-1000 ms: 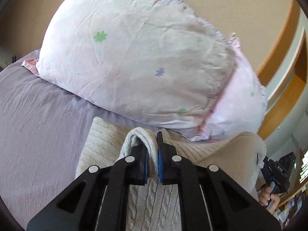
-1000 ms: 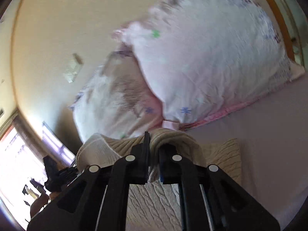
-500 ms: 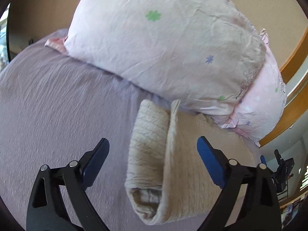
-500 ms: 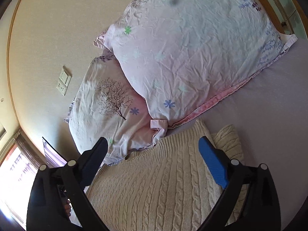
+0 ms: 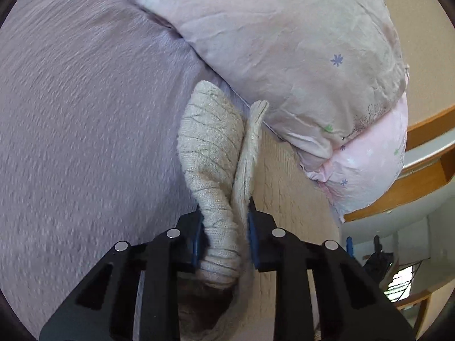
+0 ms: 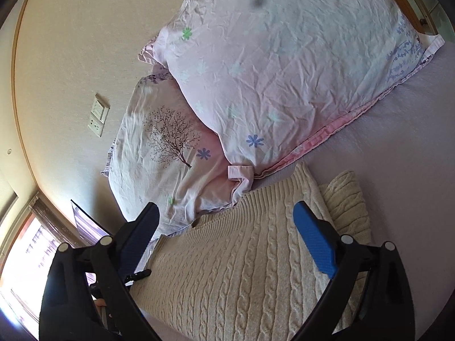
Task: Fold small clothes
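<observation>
A cream cable-knit sweater (image 6: 236, 264) lies on the lilac bed sheet (image 5: 79, 113) just below the pillows. In the left wrist view its sleeve (image 5: 210, 142) lies along the body's left edge. My left gripper (image 5: 224, 236) is shut on the sleeve's cuff end together with the sweater's side edge. My right gripper (image 6: 227, 238) is open and empty, its blue-padded fingers (image 6: 312, 238) spread just above the sweater's body. The sleeve also shows in the right wrist view (image 6: 347, 199).
Two pale pink flowered pillows (image 6: 284, 65) (image 6: 167, 153) lie against the beige wall right behind the sweater. A wall socket plate (image 6: 98, 116) is on the wall. A wooden headboard ledge (image 5: 421, 170) is at right. The lilac sheet (image 6: 412, 142) stretches beside the sweater.
Both grippers let go of the sweater's folded edge and opened. The left gripper then came down and shut on the sleeve end and side edge. The right gripper stays open.
</observation>
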The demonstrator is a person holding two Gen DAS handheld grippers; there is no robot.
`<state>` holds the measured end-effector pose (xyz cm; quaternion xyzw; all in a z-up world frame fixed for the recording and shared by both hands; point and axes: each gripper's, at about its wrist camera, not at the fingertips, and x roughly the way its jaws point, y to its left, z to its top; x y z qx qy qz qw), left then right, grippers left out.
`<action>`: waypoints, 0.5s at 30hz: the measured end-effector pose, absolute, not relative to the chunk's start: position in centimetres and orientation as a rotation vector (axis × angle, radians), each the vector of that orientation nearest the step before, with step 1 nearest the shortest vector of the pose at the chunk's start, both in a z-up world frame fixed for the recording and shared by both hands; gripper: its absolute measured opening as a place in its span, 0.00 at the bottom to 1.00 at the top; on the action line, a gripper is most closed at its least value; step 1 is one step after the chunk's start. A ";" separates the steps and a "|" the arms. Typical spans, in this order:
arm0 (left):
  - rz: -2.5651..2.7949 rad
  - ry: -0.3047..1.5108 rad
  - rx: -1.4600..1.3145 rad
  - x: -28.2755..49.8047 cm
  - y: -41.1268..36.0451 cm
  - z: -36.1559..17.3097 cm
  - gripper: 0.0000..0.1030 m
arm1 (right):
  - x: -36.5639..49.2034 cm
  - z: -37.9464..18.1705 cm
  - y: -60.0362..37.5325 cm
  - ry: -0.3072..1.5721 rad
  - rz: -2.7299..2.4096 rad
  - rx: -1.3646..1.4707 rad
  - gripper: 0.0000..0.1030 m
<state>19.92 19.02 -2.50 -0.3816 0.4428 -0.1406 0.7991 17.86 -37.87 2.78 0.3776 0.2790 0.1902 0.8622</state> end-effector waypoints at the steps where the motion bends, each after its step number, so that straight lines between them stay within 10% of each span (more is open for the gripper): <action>1: -0.305 0.943 -0.847 19.9 19.0 -2.3 0.21 | 17.8 2.9 -37.9 0.583 0.404 0.797 0.92; 9: -0.713 0.789 -0.896 20.8 5.0 6.5 0.17 | 15.5 5.6 -40.0 0.417 0.299 0.760 0.92; 15: -1.057 0.987 -1.072 24.4 -13.6 3.2 0.18 | 15.5 5.7 -42.1 0.422 0.197 0.721 0.92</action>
